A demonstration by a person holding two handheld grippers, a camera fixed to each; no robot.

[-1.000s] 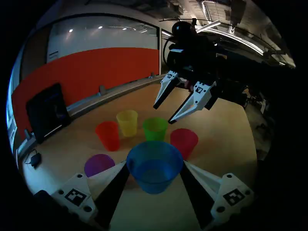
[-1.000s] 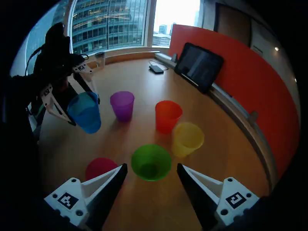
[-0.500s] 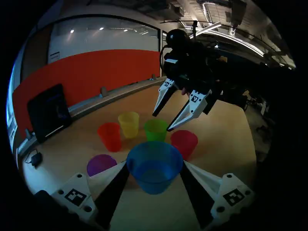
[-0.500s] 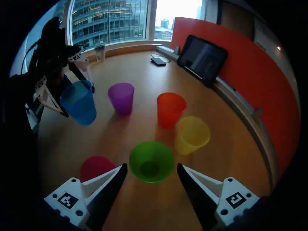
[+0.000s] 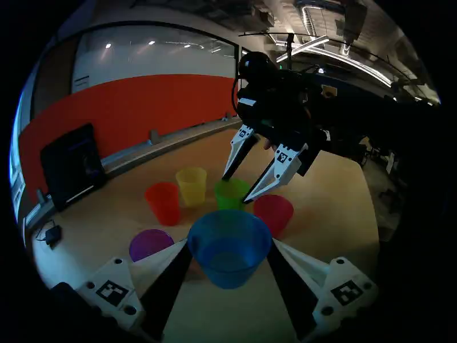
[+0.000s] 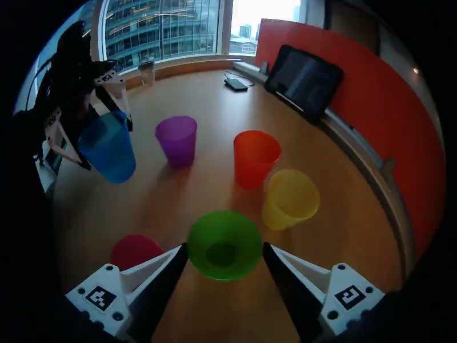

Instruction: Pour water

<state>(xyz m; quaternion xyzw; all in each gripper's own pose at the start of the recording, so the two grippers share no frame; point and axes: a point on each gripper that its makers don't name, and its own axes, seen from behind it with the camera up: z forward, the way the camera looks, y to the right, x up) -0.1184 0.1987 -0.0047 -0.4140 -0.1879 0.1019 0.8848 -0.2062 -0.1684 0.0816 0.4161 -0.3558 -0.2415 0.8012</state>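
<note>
A translucent blue cup (image 5: 228, 251) sits between the fingers of my left gripper (image 5: 228, 246), which is shut on it. In the right gripper view the blue cup (image 6: 107, 147) hangs above the wooden table (image 6: 171, 200), tilted a little. A green cup (image 6: 224, 243) stands on the table between the fingers of my right gripper (image 6: 224, 251), which is open, its tips close beside the rim. In the left gripper view the right gripper (image 5: 234, 190) points down around the green cup (image 5: 230, 193).
Around the green cup stand a yellow cup (image 6: 290, 198), an orange-red cup (image 6: 256, 157), a purple cup (image 6: 177, 140) and a crimson cup (image 6: 136, 251). A dark tablet (image 6: 305, 80) leans at the red wall, with a small device (image 6: 235, 84) near it.
My right gripper has come down and forward until the green cup lies between its fingers. The left gripper with the blue cup has stayed almost still.
</note>
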